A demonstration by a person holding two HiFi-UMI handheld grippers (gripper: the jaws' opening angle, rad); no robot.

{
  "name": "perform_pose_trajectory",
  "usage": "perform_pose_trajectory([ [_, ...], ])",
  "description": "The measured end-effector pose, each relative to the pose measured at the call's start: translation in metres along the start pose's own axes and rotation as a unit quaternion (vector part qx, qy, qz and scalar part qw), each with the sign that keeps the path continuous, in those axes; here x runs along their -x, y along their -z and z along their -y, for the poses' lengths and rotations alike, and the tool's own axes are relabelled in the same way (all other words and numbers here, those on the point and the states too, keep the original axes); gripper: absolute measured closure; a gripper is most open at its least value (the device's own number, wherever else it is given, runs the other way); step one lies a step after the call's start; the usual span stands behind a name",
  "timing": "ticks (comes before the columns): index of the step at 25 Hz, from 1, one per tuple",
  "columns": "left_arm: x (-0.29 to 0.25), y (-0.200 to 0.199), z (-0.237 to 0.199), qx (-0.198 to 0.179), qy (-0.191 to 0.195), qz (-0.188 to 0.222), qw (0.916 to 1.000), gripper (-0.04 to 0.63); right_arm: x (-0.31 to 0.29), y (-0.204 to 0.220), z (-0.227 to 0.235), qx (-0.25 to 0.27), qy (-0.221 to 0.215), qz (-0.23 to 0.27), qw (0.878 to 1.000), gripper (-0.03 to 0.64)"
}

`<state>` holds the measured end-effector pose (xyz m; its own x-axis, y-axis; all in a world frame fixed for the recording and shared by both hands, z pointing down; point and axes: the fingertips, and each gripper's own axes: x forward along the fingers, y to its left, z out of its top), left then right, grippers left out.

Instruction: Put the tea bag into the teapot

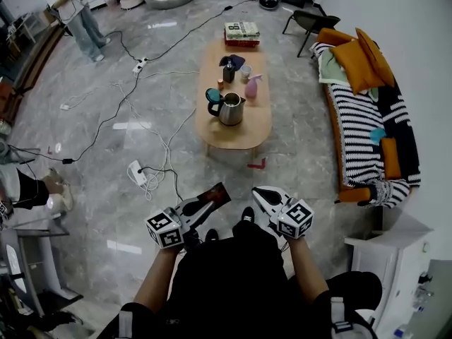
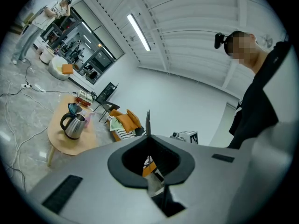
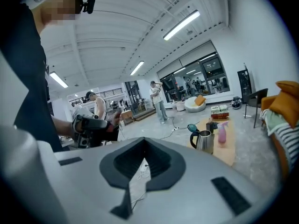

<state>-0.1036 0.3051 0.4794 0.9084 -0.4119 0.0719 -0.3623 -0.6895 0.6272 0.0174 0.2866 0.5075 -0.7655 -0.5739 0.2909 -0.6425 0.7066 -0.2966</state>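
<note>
Grey marble floor fills most of the head view, with one oval wooden bench [image 1: 233, 138] in the upper middle. On it stands one steel teapot [image 1: 230, 109] with its teal lid tipped open, near the bench's left edge. Behind it, toward the top of the frame, are one dark cup [image 1: 229, 73], one pink spray bottle [image 1: 251, 87] and one stack of books [image 1: 241, 34] at the far end. The near end of the bench, below the teapot, is bare wood.

One striped sofa [image 1: 367, 129] with orange cushions runs down the right side, leaving an open strip of floor between it and the bench's right edge. One black chair [image 1: 311, 21] sits at upper right and one white cabinet [image 1: 392, 256] at lower right. Two white power strips [image 1: 137, 172] and their cables lie over the floor left of the bench. One person [image 1: 74, 13] stands at upper left.

Two grippers show at the bottom centre, well apart from the bench, with open floor between. The left gripper [image 1: 205, 205] has its jaws closed on one flat tea bag packet [image 1: 215, 193], dark with orange, which sticks out past the tips toward the bench. The right gripper [image 1: 263, 195] has its jaws drawn together with only a thin slit between them and nothing held; its own view shows the teapot ahead at middle right
</note>
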Motion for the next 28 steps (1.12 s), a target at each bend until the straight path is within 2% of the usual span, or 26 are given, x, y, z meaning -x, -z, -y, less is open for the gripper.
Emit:
perform_pose_trajectory([
  [5, -0.026, -0.013, 0.004, -0.007, -0.017, 0.012, 0.9998, 0.574, 0.004, -0.012, 0.029, 0.01, -0.019, -0.005, 1.0, 0.609],
  [12, -0.052, -0.024, 0.003, -0.01, -0.059, 0.033, 0.9976, 0.574, 0.013, -0.014, 0.069, 0.002, -0.047, -0.012, 0.999, 0.609],
  [20, -0.075, -0.025, 0.002, -0.015, -0.103, 0.048, 0.9935, 0.574, 0.009, -0.014, 0.089, -0.001, -0.094, -0.017, 0.995, 0.609],
  [24, -0.088, -0.025, 0.004, -0.012, -0.108, 0.059, 0.9923, 0.574, 0.01, -0.016, 0.091, 0.012, -0.111, -0.021, 0.993, 0.609],
  [28, -0.1, -0.025, 0.005, -0.02, -0.1, 0.055, 0.9932, 0.574, 0.016, -0.021, 0.098, 0.009, -0.11, -0.006, 0.994, 0.609],
])
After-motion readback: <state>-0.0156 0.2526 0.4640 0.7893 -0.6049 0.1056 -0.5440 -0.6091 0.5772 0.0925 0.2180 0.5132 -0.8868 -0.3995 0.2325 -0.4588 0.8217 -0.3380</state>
